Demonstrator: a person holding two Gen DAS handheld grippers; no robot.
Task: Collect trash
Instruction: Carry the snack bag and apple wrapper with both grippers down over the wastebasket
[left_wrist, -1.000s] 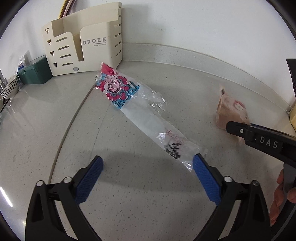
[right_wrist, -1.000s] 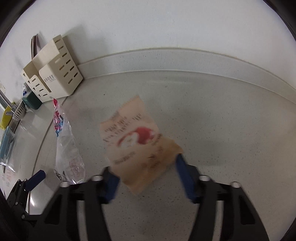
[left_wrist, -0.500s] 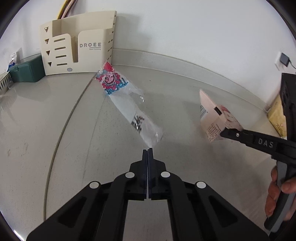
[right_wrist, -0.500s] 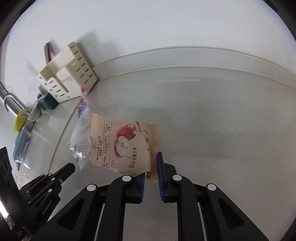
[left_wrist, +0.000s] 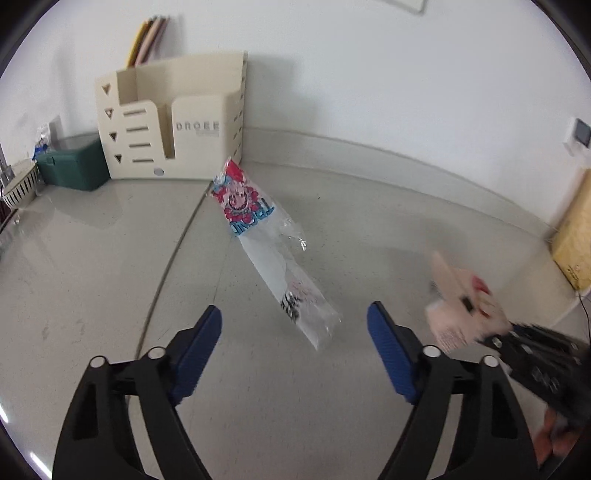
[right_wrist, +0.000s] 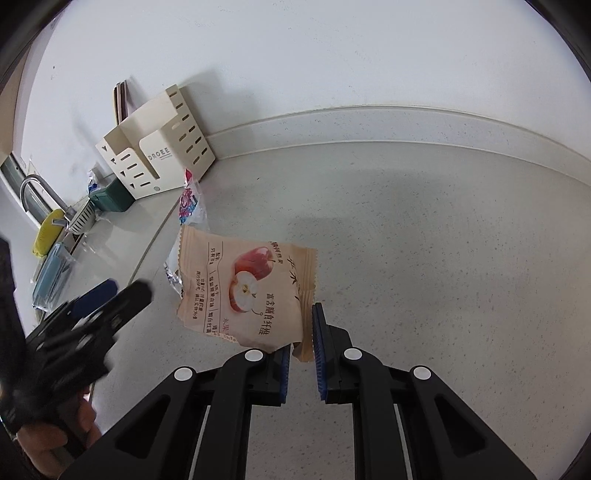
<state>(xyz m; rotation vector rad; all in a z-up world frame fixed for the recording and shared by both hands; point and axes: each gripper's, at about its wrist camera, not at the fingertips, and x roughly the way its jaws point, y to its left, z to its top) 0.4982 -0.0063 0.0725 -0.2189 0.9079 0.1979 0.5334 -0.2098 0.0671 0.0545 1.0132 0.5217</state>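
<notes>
The left gripper (left_wrist: 294, 328) has its jaws wide apart with nothing pressed between the blue pads (left_wrist: 388, 354); they have just been opening. A clear plastic wrapper (left_wrist: 271, 251) with pink and blue print at its far end lies just ahead of the jaws, its near corner reaching into the gap between the two tips without touching either pad. It stretches away from the jaws toward a cream file holder (left_wrist: 173, 122) that stands against the wall, well beyond the tips. To the left of that holder, far off the left jaw, sits a green box (left_wrist: 70, 168) on the table (left_wrist: 92, 258).

The right gripper (right_wrist: 301, 347) has its jaws nearly together, clamped on the lower right edge of a tan snack packet (right_wrist: 245, 291) printed with a red apple and a halved apple. The packet hangs out ahead and to the left of the jaws, lifted off the table, with its serrated side edge caught between the pads. In the left wrist view the same packet (left_wrist: 465, 306) appears blurred, off to the right of the right-hand jaw, with the other gripper's black body (left_wrist: 535, 365) behind it. In the right wrist view the plastic wrapper (right_wrist: 190, 206) lies beyond the packet's far left corner, partly hidden by it. A hand (right_wrist: 55, 432) shows at the lower left, gripping the left gripper's handle.
</notes>
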